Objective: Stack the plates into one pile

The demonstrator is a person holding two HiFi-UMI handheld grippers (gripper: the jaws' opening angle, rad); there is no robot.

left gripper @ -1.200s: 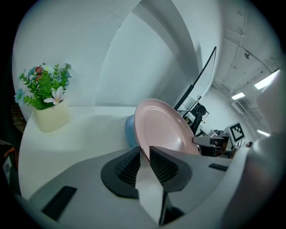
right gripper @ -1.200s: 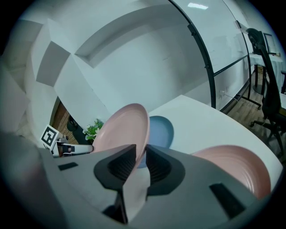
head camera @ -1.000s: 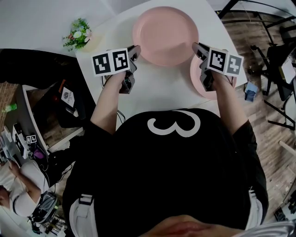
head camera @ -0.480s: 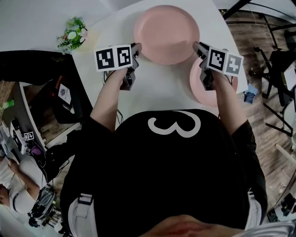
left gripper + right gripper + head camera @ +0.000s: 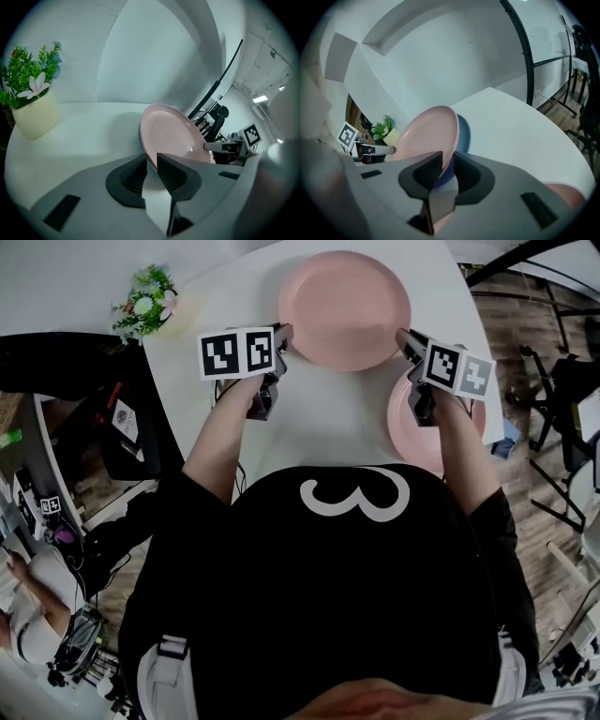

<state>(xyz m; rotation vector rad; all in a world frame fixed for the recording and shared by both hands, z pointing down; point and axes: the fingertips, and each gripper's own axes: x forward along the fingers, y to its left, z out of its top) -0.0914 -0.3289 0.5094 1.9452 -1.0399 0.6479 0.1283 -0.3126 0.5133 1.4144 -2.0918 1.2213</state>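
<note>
pink plate (image 5: 344, 307) carried slightly farther, left gripper (image 5: 282, 333), right gripper (image 5: 404, 337) still gripping

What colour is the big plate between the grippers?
The plate is plain pink, no pattern; clearest in the head view.

Left of the large pink plate (image 5: 344, 310), the table (image 5: 319, 413) lies bare as far as the flower pot (image 5: 145, 307); the left gripper (image 5: 281, 335) and right gripper (image 5: 403, 337) clamp its side rims, closing those flanks; a second pink plate (image 5: 405, 432) fills its near right; its near side stands clear.
</note>
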